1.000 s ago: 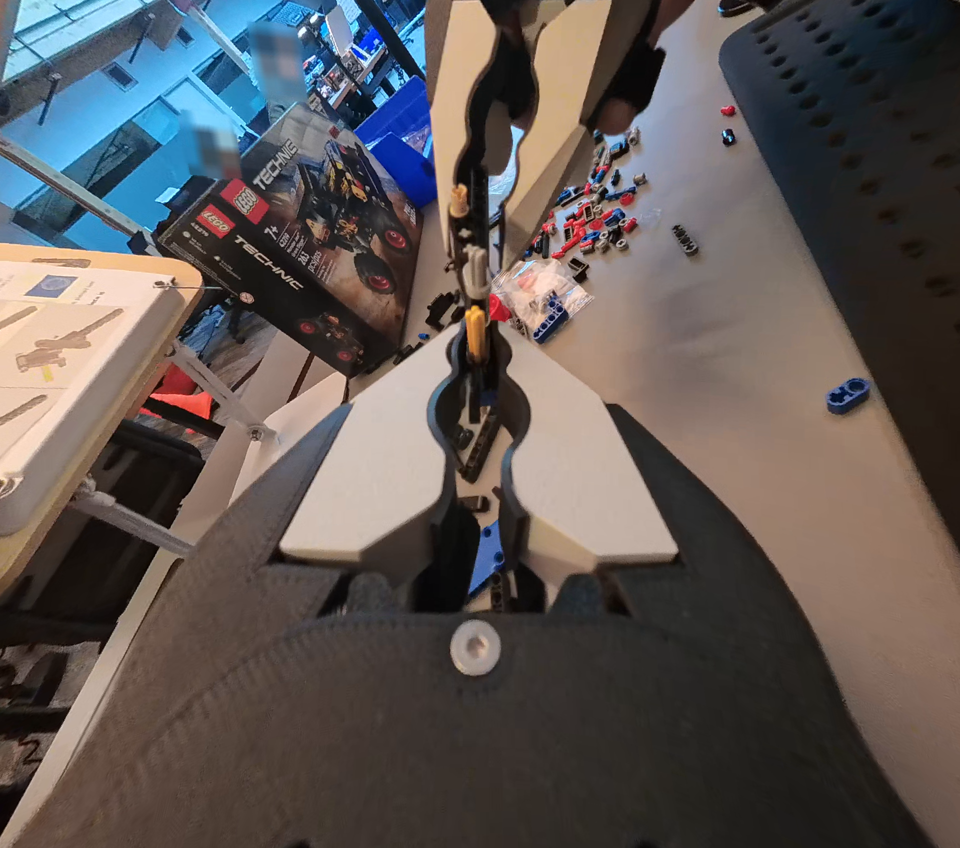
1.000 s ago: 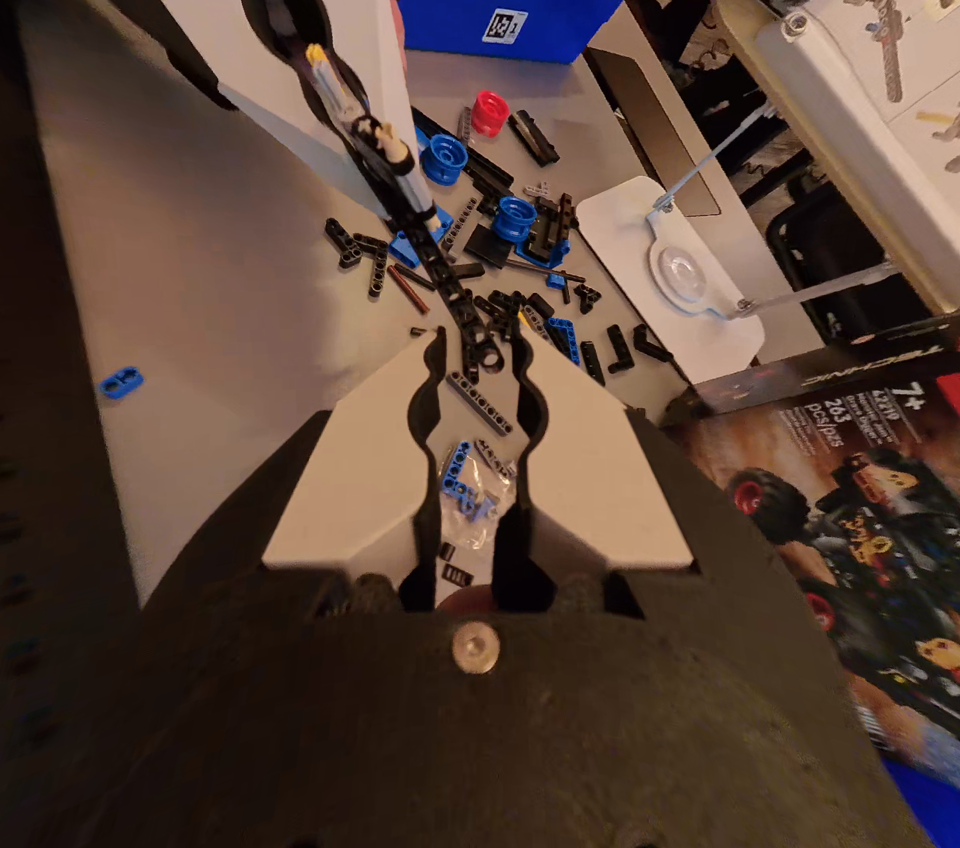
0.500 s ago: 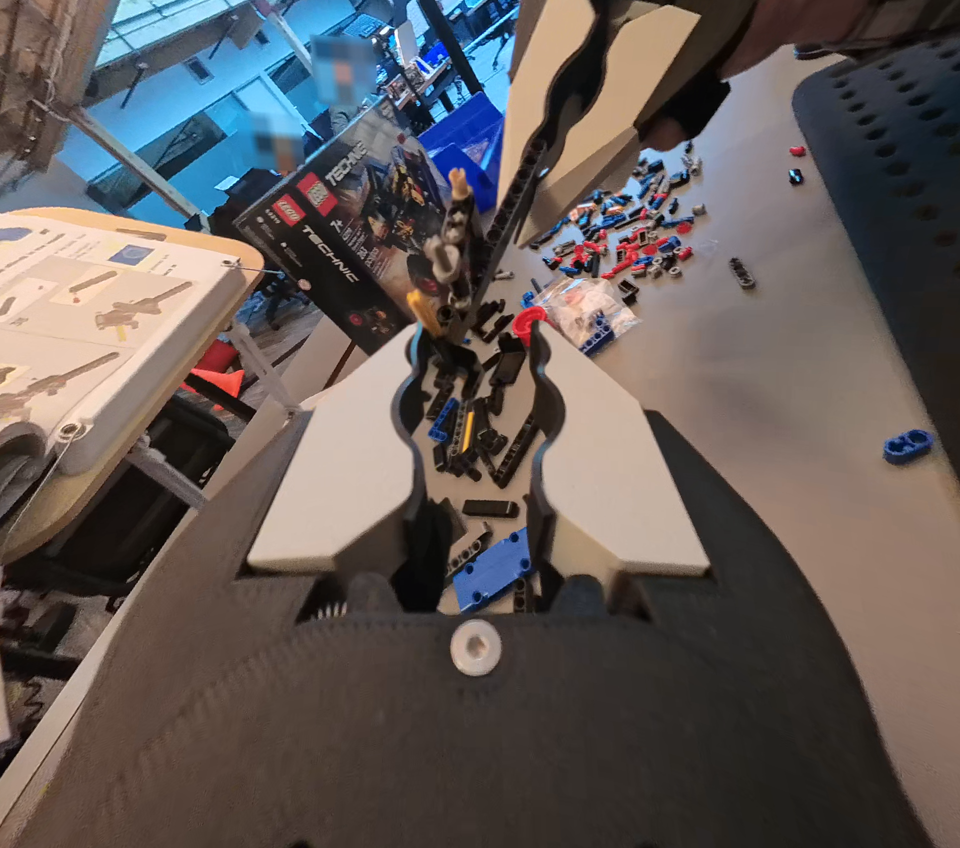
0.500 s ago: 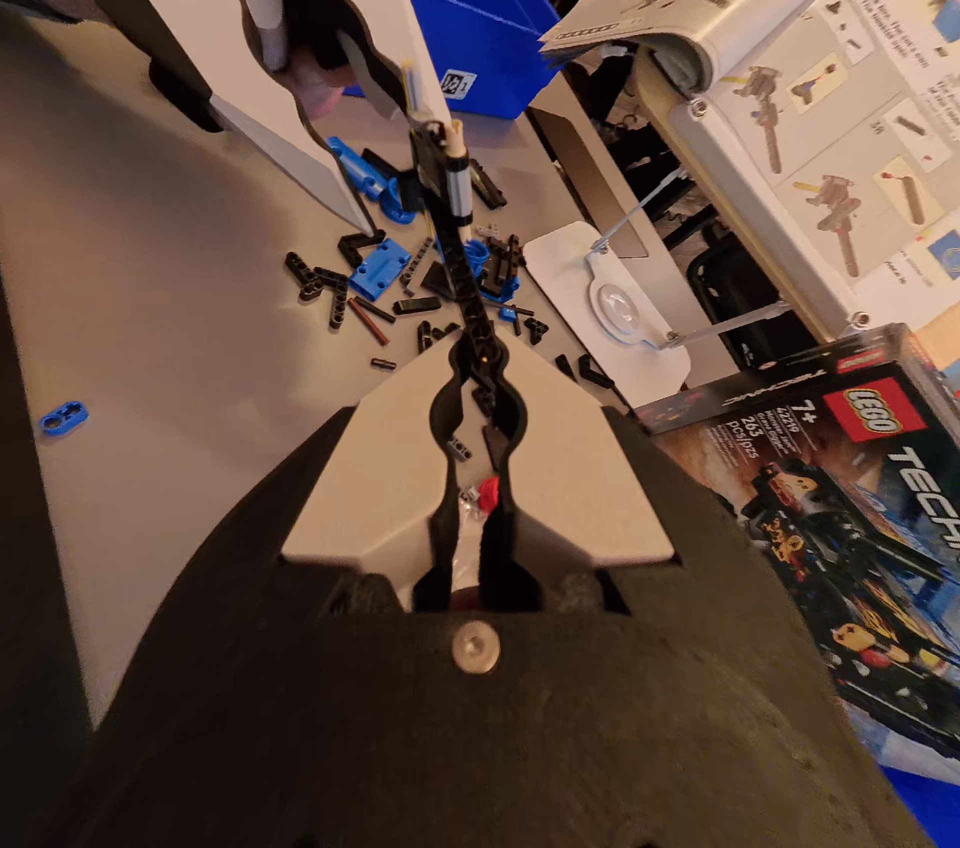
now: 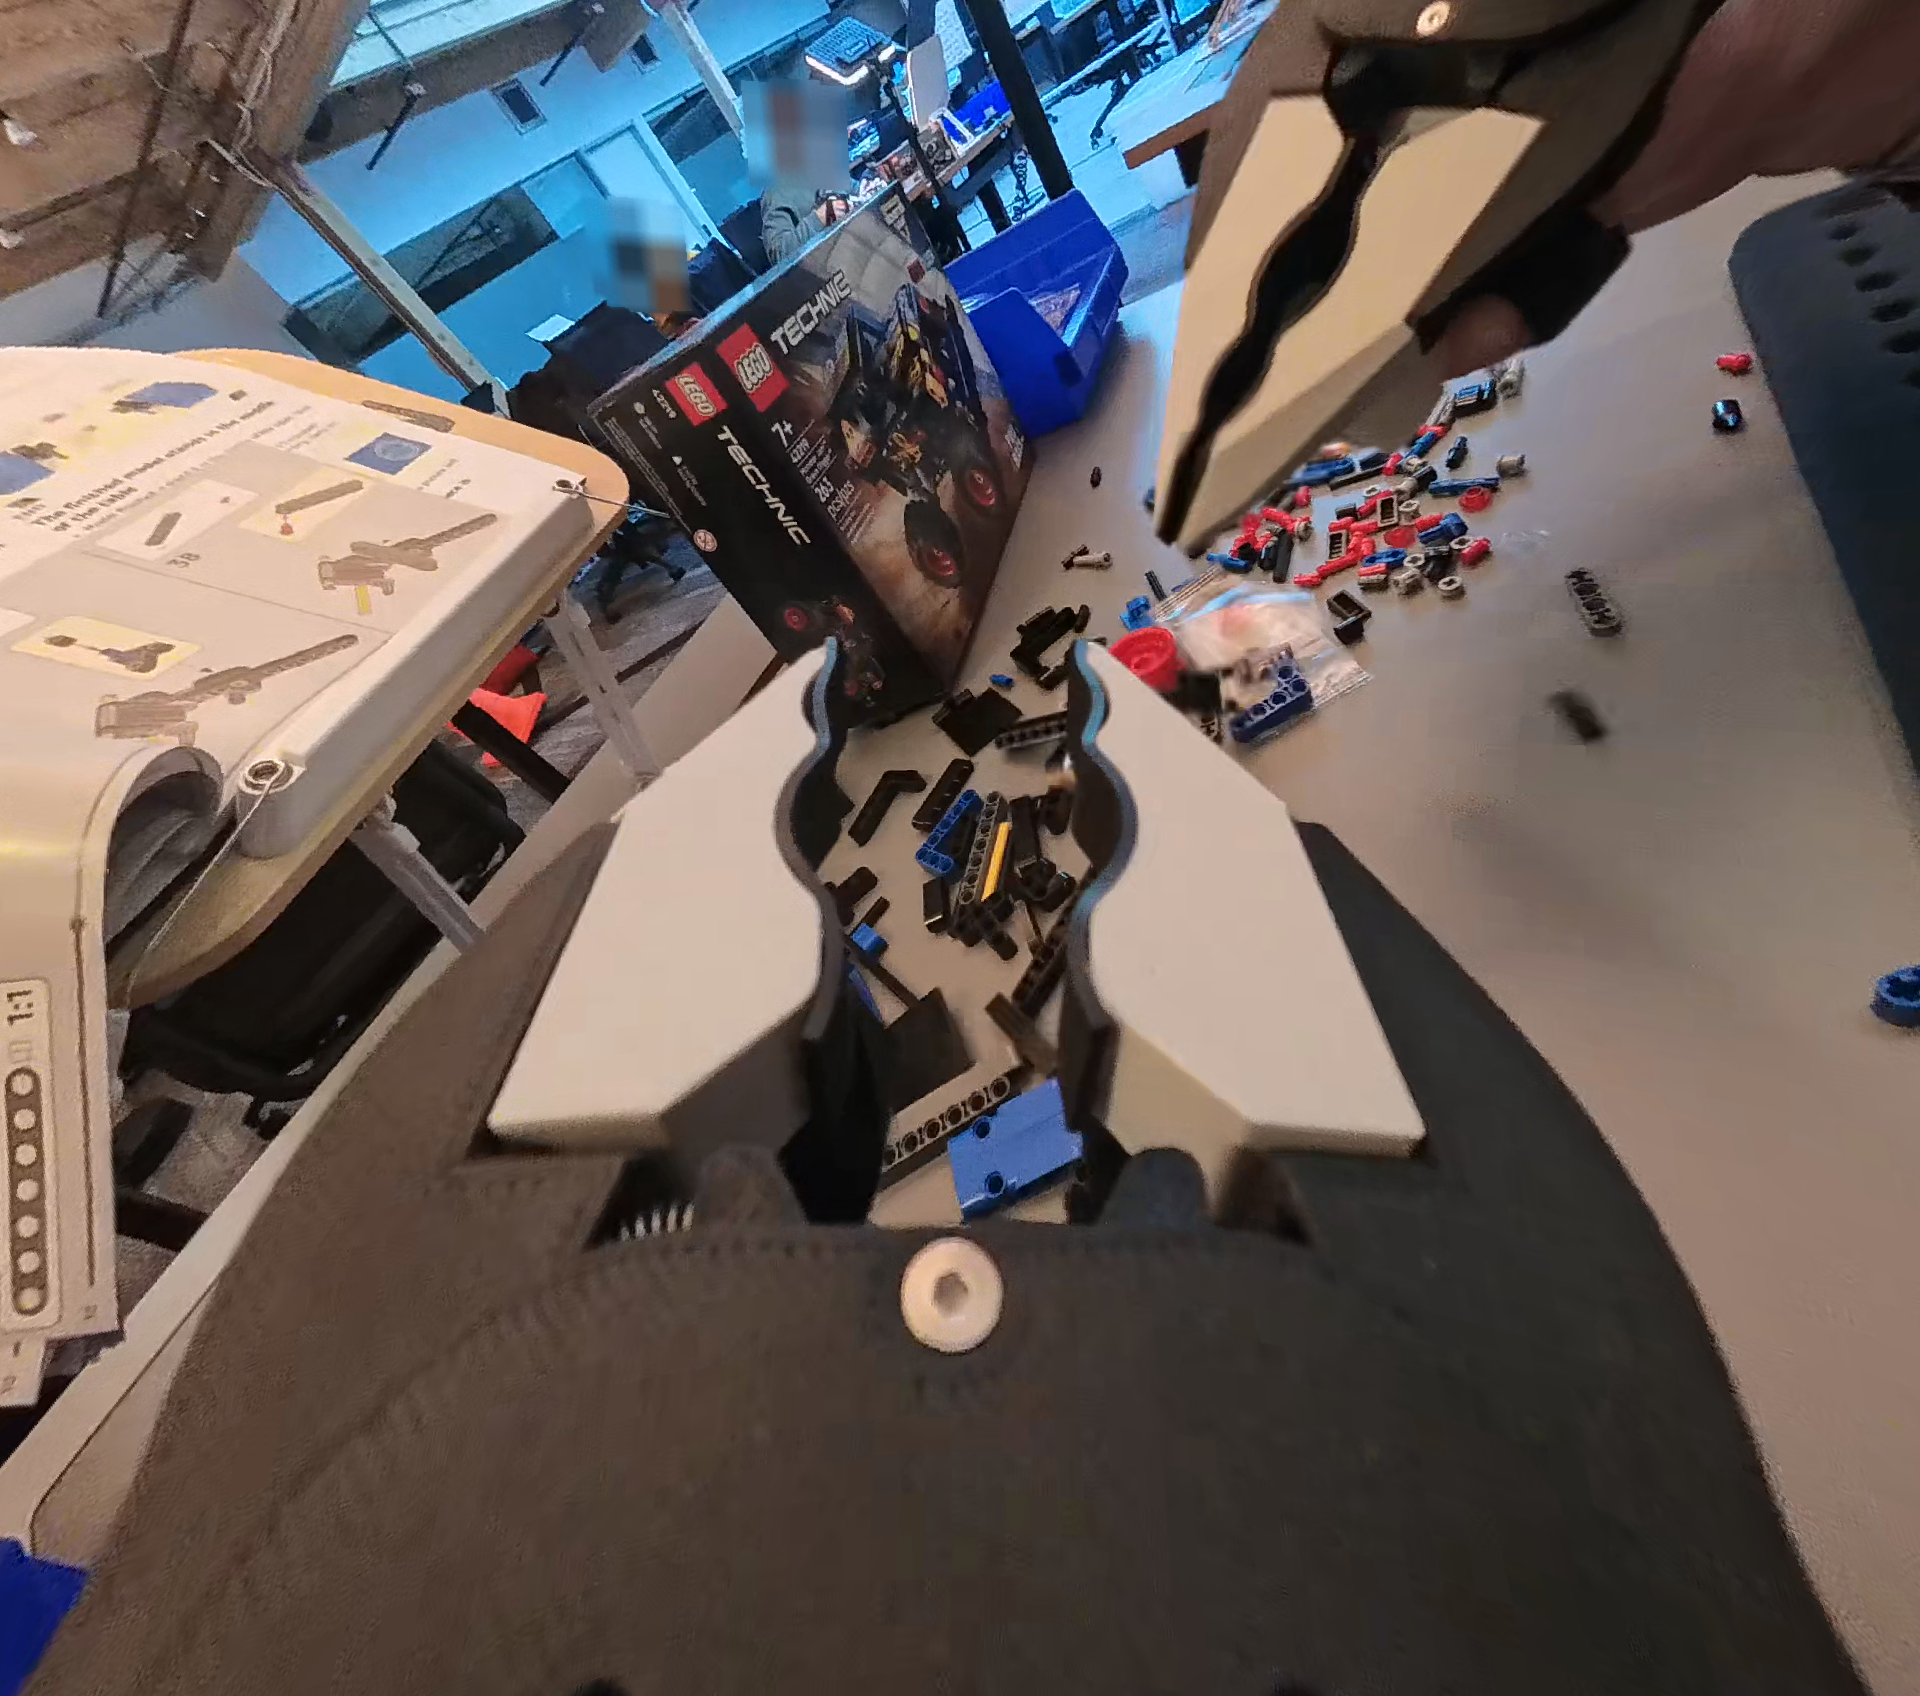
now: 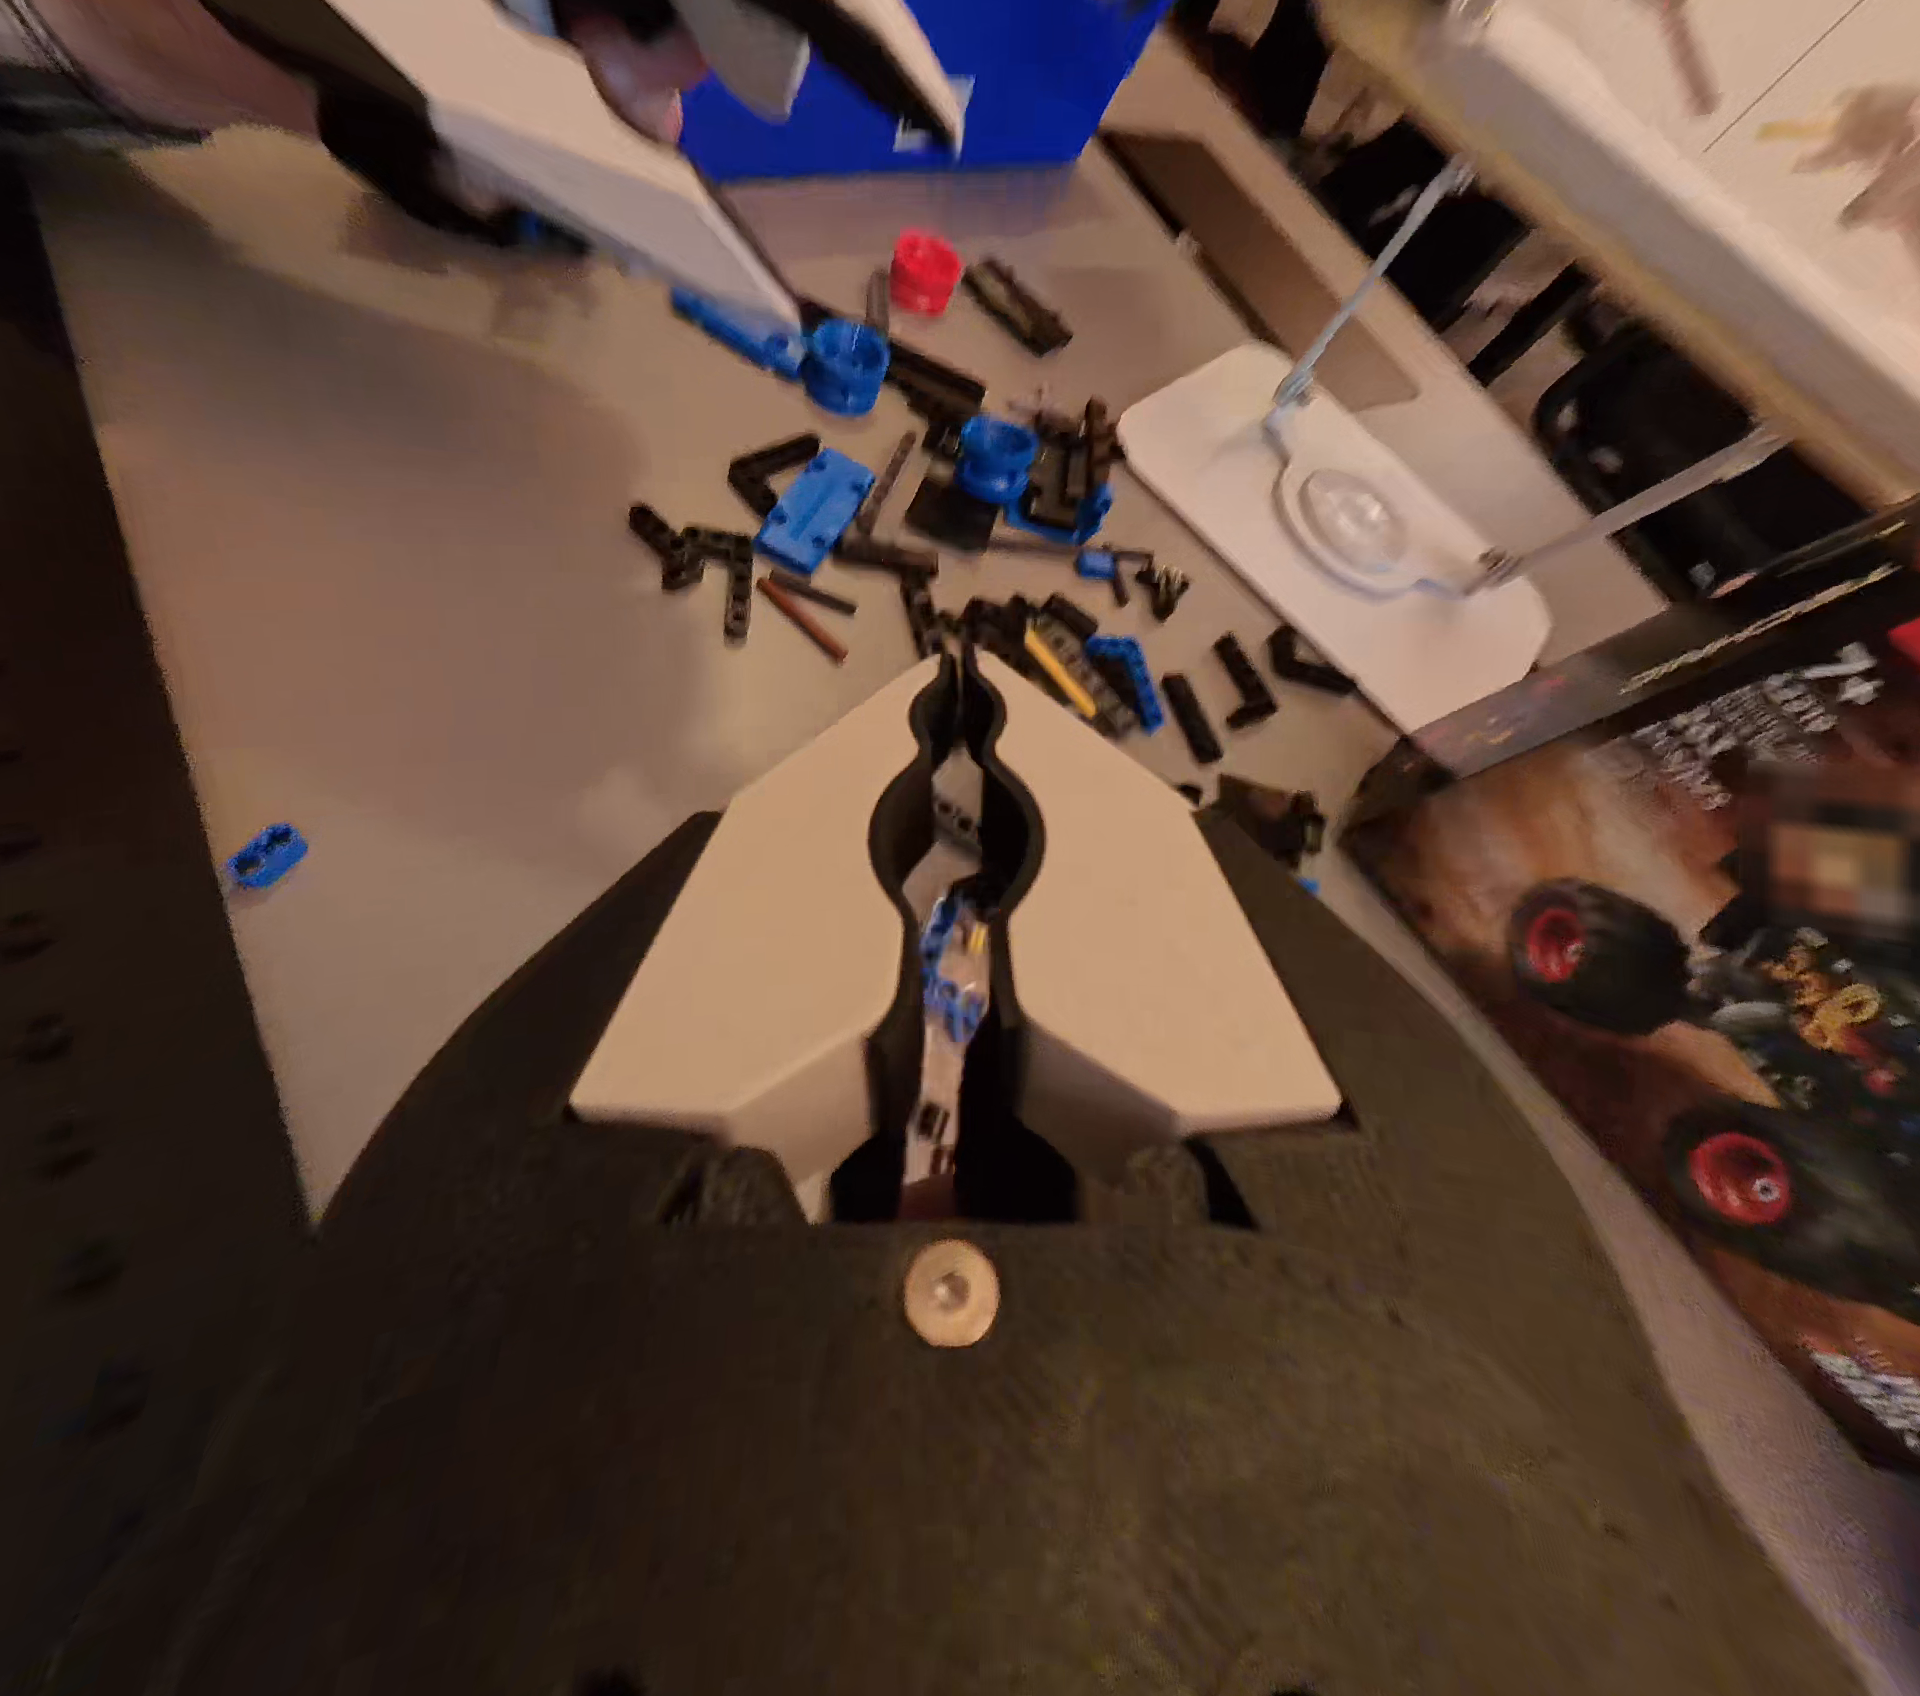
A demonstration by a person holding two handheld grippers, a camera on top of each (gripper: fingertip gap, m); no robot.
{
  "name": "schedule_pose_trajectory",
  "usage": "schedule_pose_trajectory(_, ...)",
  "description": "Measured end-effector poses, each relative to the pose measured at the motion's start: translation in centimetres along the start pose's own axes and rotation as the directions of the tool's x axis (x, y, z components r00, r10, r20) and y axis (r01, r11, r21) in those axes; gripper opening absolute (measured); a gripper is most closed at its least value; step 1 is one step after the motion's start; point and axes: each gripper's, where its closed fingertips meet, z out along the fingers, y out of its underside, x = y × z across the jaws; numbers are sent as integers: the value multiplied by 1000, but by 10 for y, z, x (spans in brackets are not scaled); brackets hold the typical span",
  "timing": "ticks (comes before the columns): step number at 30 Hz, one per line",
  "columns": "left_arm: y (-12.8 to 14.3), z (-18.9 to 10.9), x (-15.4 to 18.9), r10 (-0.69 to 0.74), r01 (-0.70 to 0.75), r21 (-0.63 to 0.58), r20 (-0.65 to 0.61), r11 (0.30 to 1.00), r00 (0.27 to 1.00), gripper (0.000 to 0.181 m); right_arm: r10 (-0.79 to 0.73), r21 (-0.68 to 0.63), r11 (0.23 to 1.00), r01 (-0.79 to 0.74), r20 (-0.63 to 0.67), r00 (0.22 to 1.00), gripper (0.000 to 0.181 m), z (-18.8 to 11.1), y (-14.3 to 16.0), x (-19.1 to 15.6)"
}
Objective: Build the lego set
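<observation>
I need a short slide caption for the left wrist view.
Open left gripper above scattered black and blue pieces; right gripper nearby.

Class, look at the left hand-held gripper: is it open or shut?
Open: the left hand-held gripper shows a wide gap between its fingers, nothing held.

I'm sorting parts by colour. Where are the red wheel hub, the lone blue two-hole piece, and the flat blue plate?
red wheel hub (image 6: 924, 271), right wrist view, on its side wall.
lone blue two-hole piece (image 6: 266, 854), right wrist view, on its middle.
flat blue plate (image 6: 814, 506), right wrist view, on its top face.
</observation>
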Motion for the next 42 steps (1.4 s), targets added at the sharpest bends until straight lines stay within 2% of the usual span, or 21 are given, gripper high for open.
schedule_pose_trajectory(4, 6, 3, 1, -3, 3, -32, -2, 999, 1000, 40, 44, -100, 994, -44, -7, 999, 28, 0, 24, 10)
schedule_pose_trajectory(9, 15, 8, 8, 18, -20, -75, -26, 997, 999, 40, 49, -294, 954, -57, -35, 998, 38, 6, 73, 21)
schedule_pose_trajectory(12, 17, 9, 10, 15, -18, -82, -39, 996, 999, 40, -35, -377, 926, 24, -23, 999, 39, 17, 93, 21)
schedule_pose_trajectory(16, 21, 10, 11, 18, -22, -97, -45, 995, 999, 40, -145, -406, 903, 141, 21, 989, 32, 37, 100, 16)
schedule_pose_trajectory(20, 21, 10, 13, 28, -33, -100, -51, 994, 998, 41, -341, -473, 824, 313, 29, 940, 14, 46, 108, 24)
schedule_pose_trajectory(22, 22, 11, 15, 41, -46, -102, -55, 994, 998, 41, -442, -487, 782, 390, 8, 897, 11, 45, 108, 31)
schedule_pose_trajectory(23, 22, 11, 16, 47, -53, -105, -57, 993, 997, 41, -471, -480, 772, 416, 7, 882, 10, 44, 107, 32)
schedule_pose_trajectory(27, 23, 12, 18, 60, -67, -113, -63, 991, 996, 41, -477, -383, 821, 423, -54, 877, 8, 38, 87, 32)
schedule_pose_trajectory(34, 27, 12, 17, 59, -67, -127, -66, 990, 996, 43, -387, -182, 916, 358, -156, 909, 6, 8, 44, 40)
schedule_pose_trajectory(37, 30, 14, 17, 67, -75, -139, -61, 988, 996, 44, -340, -71, 940, 333, -128, 932, 6, -7, 22, 32)
schedule_pose_trajectory(42, 31, 15, 14, 102, -106, -163, -30, 981, 994, 48, -222, 184, 959, 214, 23, 975, 6, -34, -24, 9)
